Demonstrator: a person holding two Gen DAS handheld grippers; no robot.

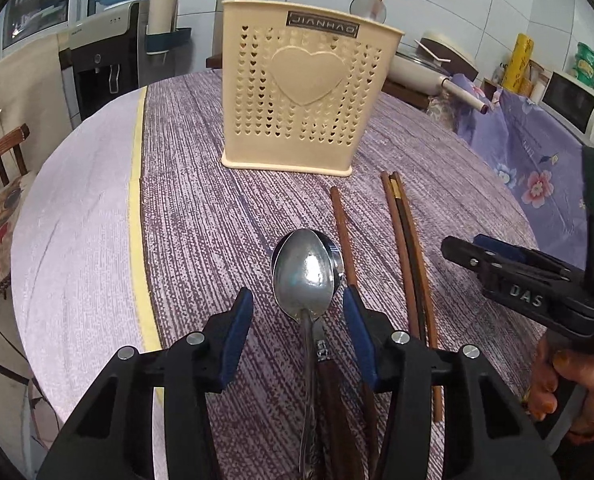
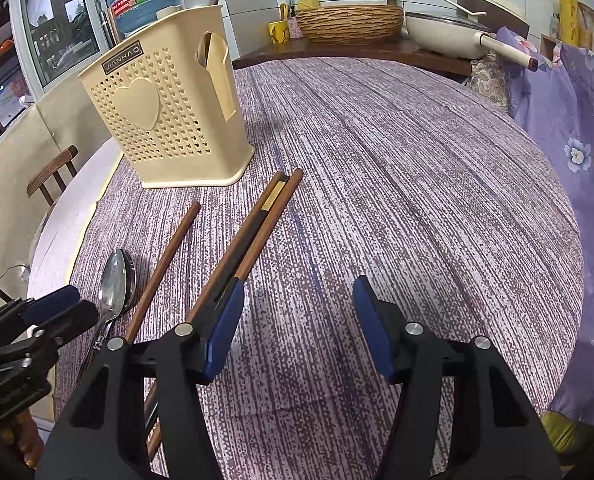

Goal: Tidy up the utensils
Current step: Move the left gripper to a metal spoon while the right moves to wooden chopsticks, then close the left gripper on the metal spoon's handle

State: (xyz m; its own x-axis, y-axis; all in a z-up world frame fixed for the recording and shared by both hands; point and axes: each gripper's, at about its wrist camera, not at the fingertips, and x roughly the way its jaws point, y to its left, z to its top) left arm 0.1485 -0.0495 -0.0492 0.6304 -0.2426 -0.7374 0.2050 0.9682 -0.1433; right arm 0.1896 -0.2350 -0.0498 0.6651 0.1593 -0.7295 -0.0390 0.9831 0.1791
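Round table (image 2: 417,160) in purple cloth, cream utensil holder (image 1: 297,92), stacked spoons (image 1: 305,272), chopsticks (image 2: 253,232)

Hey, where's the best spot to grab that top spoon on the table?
Take the spoon by its thin handle, just behind the bowl, coming straight down with the left gripper, whose open fingers already straddle it. The bowl is wide, rounded and stacked on a second spoon, so it would probably slip; the narrow neck fits between the pads.

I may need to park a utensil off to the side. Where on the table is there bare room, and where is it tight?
Widest bare cloth lies right of the paired chopsticks, ahead of the right tongs, out to the table edge. Another patch lies left of the spoons, up to the yellow stripe. It is crowded from the spoons past the single chopstick, below the holder.
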